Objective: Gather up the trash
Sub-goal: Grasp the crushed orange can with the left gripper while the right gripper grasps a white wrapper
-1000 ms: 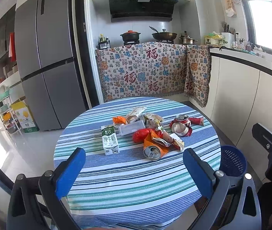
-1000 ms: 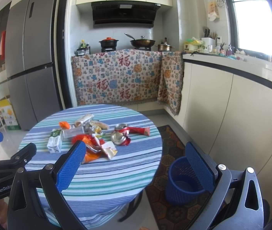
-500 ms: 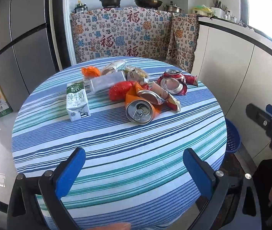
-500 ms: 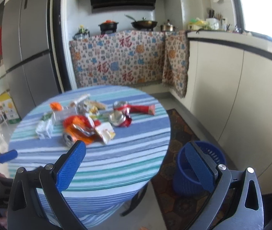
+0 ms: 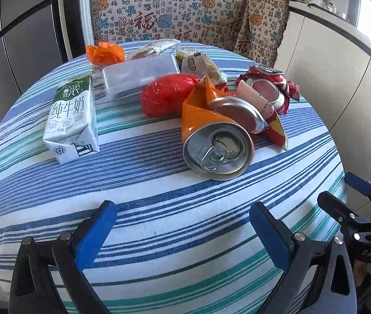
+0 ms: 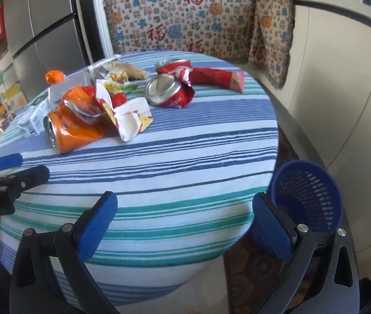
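Both grippers – left gripper, right gripper – spread wide, holding nothing. Blue basket just beyond the right gripper's right finger – contents not visible. Crushed orange can straight ahead of the left gripper.

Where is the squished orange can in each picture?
Left wrist view: the orange can lies at the middle of the picture, its silver top facing the camera, ahead of the open left tongs.
Right wrist view: the same can lies at the left, seen from its side, beyond the open right tongs.
Shared landmark: the milk carton lies to the can's left in both.
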{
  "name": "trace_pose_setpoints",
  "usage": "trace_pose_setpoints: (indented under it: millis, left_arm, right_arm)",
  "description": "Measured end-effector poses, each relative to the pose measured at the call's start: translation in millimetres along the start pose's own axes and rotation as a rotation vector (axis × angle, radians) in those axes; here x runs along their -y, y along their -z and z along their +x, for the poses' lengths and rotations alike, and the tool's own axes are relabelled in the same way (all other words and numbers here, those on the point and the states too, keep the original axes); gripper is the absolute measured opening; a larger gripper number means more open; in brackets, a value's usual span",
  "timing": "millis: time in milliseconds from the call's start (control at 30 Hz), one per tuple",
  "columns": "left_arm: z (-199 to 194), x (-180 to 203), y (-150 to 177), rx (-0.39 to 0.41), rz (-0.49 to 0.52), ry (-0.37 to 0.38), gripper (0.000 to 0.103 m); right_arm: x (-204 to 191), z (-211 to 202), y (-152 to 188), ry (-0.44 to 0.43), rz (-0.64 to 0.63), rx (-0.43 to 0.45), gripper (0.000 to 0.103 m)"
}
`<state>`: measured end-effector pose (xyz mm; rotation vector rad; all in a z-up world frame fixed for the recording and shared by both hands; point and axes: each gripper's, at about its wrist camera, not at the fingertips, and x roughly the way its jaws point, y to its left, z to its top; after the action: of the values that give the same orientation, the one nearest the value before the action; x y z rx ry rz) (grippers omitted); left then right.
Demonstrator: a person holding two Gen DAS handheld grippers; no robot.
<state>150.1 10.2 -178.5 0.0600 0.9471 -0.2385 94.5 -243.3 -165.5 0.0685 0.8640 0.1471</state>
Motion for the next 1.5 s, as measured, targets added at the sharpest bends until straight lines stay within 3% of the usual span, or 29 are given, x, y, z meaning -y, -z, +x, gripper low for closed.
trace_pose_setpoints:
  millis: [167, 400, 433, 467, 500, 567, 700, 767, 833, 967, 1133, 1233, 1500]
  left_arm:
    - [5, 3, -14, 0.005, 0.034, 0.060, 0.103]
    - [12, 6, -44, 0.025, 0.017, 0.178, 0.101]
    - [14, 7, -47, 0.023, 0.020, 0.180, 0.097]
    - [17, 8, -49, 0.014, 0.022, 0.188, 0.083]
    - [20, 9, -51, -0.002, 0.022, 0.201, 0.061]
    - [21, 8, -51, -0.005, 0.009, 0.222, 0.062]
    - [8, 7, -44, 0.027, 0.007, 0.195, 0.062]
    - [-2, 3, -38, 0.038, -0.002, 0.180, 0.062]
    - [-12, -2, -31, 0.046, -0.014, 0.164, 0.062]
    - [-27, -15, -20, 0.045, -0.045, 0.132, 0.062]
    - [-38, -21, -16, 0.050, -0.065, 0.124, 0.061]
    - [-43, -15, -17, 0.053, -0.059, 0.126, 0.062]
    - [-55, 18, -29, 0.087, -0.004, 0.148, 0.061]
  right_arm:
    - [-5, 5, -5, -0.032, -0.025, -0.003, 0.102]
    - [-10, 5, -5, -0.009, -0.077, -0.008, 0.102]
    - [-9, 6, -5, -0.010, -0.077, -0.008, 0.102]
    - [-9, 6, -6, -0.011, -0.080, -0.009, 0.102]
    - [-8, 6, -6, -0.012, -0.081, -0.010, 0.102]
    - [-7, 5, -8, -0.019, -0.078, -0.010, 0.100]
    - [-3, 6, -18, -0.042, -0.073, -0.005, 0.095]
    - [-6, 10, -29, -0.062, -0.097, -0.010, 0.080]
    - [-14, 14, -41, -0.101, -0.121, -0.012, 0.073]
    - [-37, 22, -68, -0.205, -0.185, -0.001, 0.071]
    - [-71, 49, -91, -0.175, -0.302, -0.026, 0.057]
    - [-74, 62, -98, -0.180, -0.304, -0.060, 0.007]
    - [-40, 16, -99, -0.304, -0.161, -0.019, 0.005]
